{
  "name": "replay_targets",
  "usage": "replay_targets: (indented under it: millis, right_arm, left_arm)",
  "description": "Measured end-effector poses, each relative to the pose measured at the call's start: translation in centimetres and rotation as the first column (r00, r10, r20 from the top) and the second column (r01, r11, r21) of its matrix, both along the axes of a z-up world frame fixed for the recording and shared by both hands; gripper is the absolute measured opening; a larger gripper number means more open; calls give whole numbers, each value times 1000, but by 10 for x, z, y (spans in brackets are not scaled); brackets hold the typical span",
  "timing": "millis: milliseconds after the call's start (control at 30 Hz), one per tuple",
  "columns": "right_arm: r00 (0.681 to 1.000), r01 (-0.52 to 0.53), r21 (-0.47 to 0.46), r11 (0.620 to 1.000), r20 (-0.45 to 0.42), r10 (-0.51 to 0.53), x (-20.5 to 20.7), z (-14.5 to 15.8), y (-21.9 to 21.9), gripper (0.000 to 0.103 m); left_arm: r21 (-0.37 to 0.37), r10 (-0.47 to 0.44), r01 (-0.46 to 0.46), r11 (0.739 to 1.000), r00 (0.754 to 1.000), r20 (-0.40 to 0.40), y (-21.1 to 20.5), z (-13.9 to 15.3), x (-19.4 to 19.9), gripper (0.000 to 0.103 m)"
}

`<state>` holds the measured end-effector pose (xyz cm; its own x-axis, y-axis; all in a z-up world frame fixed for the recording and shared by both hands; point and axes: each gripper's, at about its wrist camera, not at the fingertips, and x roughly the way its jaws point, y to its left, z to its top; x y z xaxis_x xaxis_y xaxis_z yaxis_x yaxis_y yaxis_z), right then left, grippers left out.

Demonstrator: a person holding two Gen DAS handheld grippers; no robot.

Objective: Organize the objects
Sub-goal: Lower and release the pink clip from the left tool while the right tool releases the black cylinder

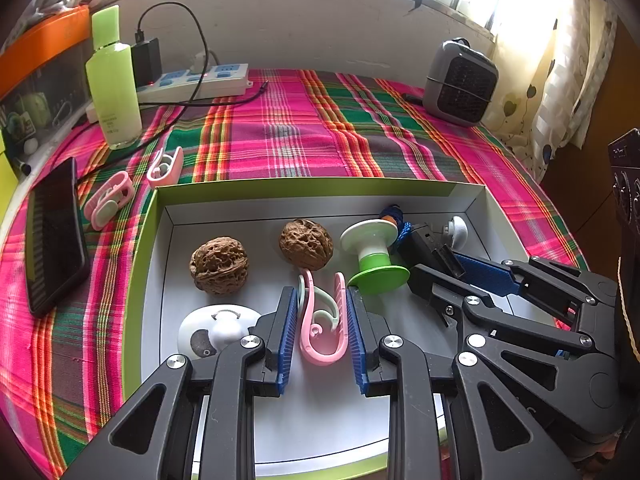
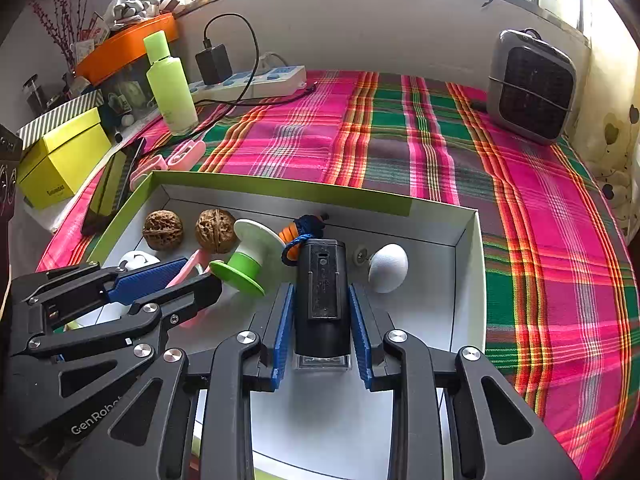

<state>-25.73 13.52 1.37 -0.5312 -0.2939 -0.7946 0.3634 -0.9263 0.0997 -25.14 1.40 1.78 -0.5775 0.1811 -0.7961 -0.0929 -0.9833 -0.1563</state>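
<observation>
Sorting looks mostly done: inside the box [image 1: 160, 216] the left tool [image 1: 322, 320] clamps a pink clip [image 1: 320, 336], the right tool [image 2: 322, 320] a black case [image 2: 322, 292]; two pink clips [image 1: 108, 200] remain just outside it.

Plaid-covered table [image 1: 304, 140] — on it a box [image 1: 308, 188], bottle [image 1: 114, 88], power strip [image 1: 200, 82], heater [image 1: 460, 82].
</observation>
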Motion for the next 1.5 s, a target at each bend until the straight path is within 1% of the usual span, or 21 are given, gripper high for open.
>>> replay_targets:
  millis: [333, 433, 500, 600, 800, 1033, 1267, 1500]
  right_arm:
    - [1000, 10, -3, 1000, 0, -10, 0, 0, 1, 29]
    - [1000, 10, -1, 1000, -1, -10, 1, 0, 2, 29]
    - [1000, 10, 5, 1000, -5, -10, 1, 1, 2, 29]
    - [1000, 11, 5, 1000, -6, -10, 2, 1, 2, 29]
    - [1000, 13, 6, 1000, -12, -13, 5, 3, 3, 29]
    - [1000, 18, 2, 1000, -22, -18, 8, 6, 5, 32]
    - [999, 20, -1, 1000, -28, -20, 13, 8, 7, 33]
    - [999, 13, -12, 1000, -40, -14, 22, 12, 9, 34]
  left_arm:
    - [-7, -1, 1, 1000, 1000, 1, 1, 0, 0, 26]
    - [-14, 3, -3, 1000, 1000, 2, 1, 0, 0, 29]
    - [-25, 10, -10, 1000, 1000, 3, 1, 0, 1, 34]
    - [-21, 14, -14, 1000, 1000, 5, -1, 0, 1, 37]
    - [-22, 21, -21, 1000, 1000, 8, -2, 1, 3, 41]
    - [-17, 27, -27, 999, 1000, 10, -3, 2, 7, 43]
    - [-30, 30, -30, 999, 1000, -2, -3, 5, 11, 45]
    - [-17, 31, -31, 999, 999, -13, -4, 11, 18, 45]
